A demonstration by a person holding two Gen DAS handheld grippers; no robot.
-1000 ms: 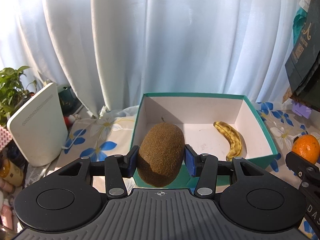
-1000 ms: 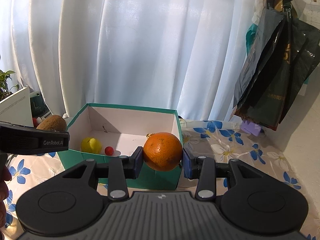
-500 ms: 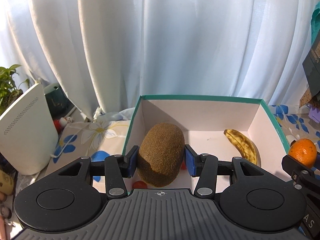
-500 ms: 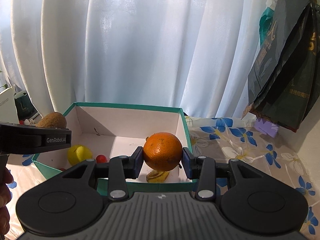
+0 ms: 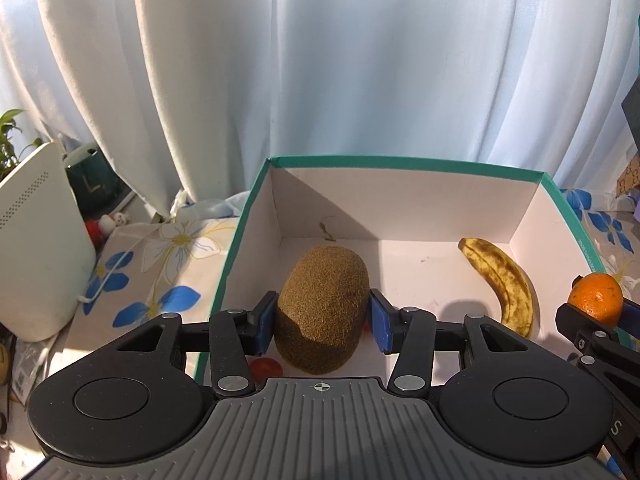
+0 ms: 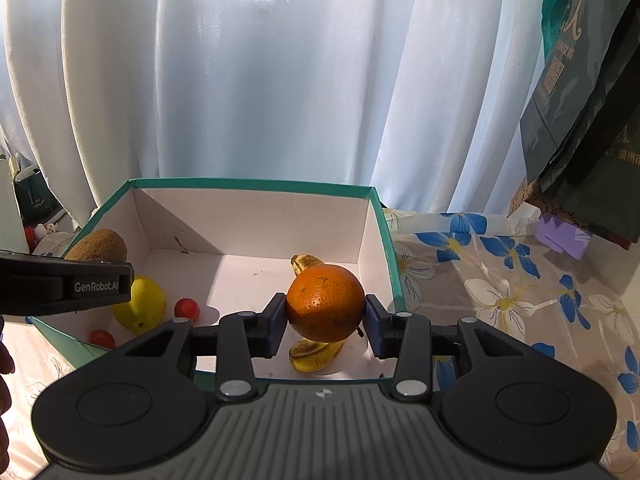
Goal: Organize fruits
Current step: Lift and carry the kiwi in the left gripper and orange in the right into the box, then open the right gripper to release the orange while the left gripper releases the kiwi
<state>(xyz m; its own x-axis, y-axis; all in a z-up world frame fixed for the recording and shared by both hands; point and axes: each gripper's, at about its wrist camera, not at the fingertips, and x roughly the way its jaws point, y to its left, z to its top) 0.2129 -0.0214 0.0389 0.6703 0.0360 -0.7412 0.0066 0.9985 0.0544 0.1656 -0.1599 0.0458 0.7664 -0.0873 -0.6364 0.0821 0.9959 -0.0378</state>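
Black gripper (image 5: 322, 318), blue pads (image 5: 378, 326), silver screws

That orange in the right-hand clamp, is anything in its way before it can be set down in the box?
No lid or wall blocks it: the box is open on top. But the banana lies on the floor directly under the orange, so it would probably land on that unless set further left.

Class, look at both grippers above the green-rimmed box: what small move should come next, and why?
Probably lower both a little further, then release. The left gripper is shut on the kiwi and the right gripper on the orange, both over the open box, whose floor already holds a banana, a lemon and small red fruits.
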